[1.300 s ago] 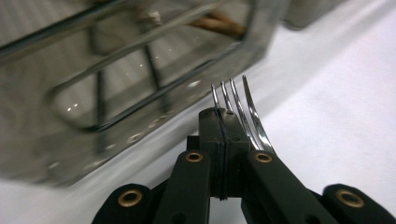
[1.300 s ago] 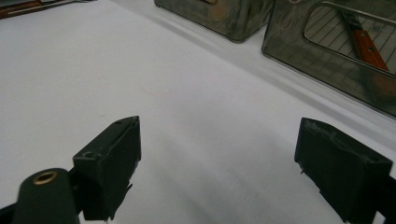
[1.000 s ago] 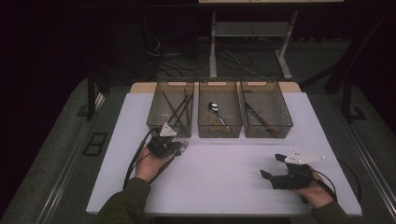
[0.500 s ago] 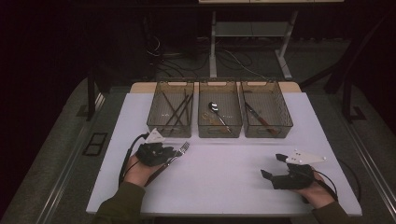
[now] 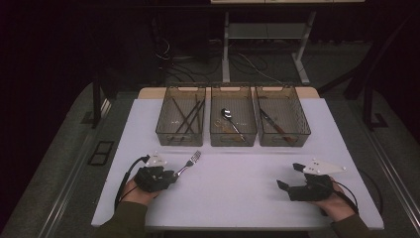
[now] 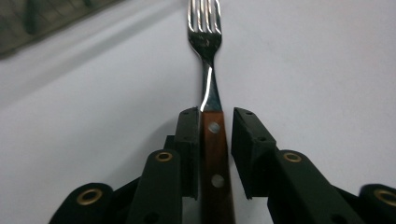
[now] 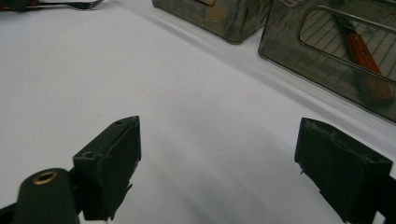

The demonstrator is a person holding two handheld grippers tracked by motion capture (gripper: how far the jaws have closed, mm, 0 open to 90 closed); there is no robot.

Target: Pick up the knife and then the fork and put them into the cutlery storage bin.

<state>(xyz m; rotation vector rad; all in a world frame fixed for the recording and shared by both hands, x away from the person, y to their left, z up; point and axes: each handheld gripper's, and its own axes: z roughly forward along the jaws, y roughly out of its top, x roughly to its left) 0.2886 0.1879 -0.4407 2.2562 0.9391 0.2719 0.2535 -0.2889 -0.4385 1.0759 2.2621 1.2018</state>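
From the high view, my left gripper (image 5: 171, 176) sits low at the near left of the white table (image 5: 237, 198), with a fork (image 5: 189, 161) poking out of it toward the three bins; my right gripper (image 5: 289, 179) rests near the right edge, holding nothing. The left bin (image 5: 181, 117) carries dark sticks, the middle bin (image 5: 233, 118) a spoon (image 5: 227, 114), the right bin (image 5: 282, 117) a wood-handled knife (image 5: 273, 126).

Left gripper view: the fork's wooden handle (image 6: 215, 163) lies between my jaws, one jaw against it, the other with a sliver of gap beside it. So it's narrow, but I can't say it's truly clamped. Here's the risk: lift now and the handle could swivel or slip out, tines (image 6: 203, 16) dipping to the table.

Right gripper view: my jaws are spread wide over bare table, the right bin (image 7: 327, 42) and its knife (image 7: 362, 53) ahead. If I swing forward carelessly, a jaw could knock that bin's wall.
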